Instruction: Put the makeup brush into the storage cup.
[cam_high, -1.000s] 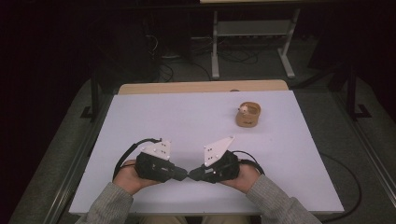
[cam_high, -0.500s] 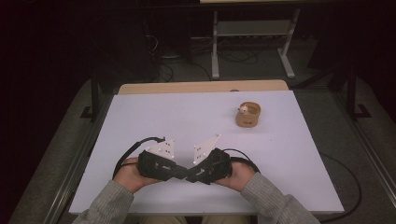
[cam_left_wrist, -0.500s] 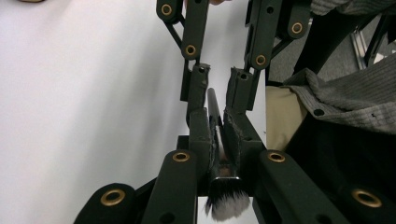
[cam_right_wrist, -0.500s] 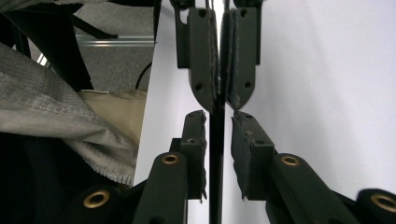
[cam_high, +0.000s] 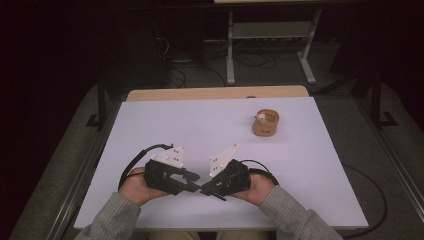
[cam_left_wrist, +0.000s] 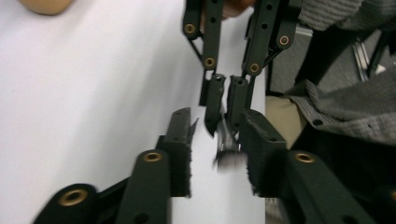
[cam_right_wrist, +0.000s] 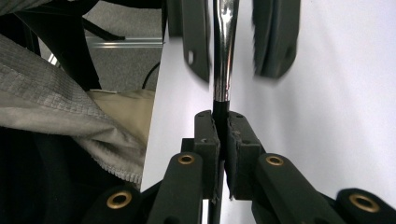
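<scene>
At the near edge of the white bench (cam_high: 310, 170), the person's two hands bring the claws tip to tip. The right claw (cam_right_wrist: 223, 122) is clenched on the dark handle of a slim tool (cam_right_wrist: 223, 51), whose shiny metal shaft runs forward between the jaws of the left claw (cam_left_wrist: 219, 154). Those left jaws stand apart, released, on either side of the tool's blurred end. Grey sleeves (cam_high: 292, 220) come in from below. Farther back, well apart to the right, a small tan round holder (cam_high: 265, 123) stands on the bench.
</scene>
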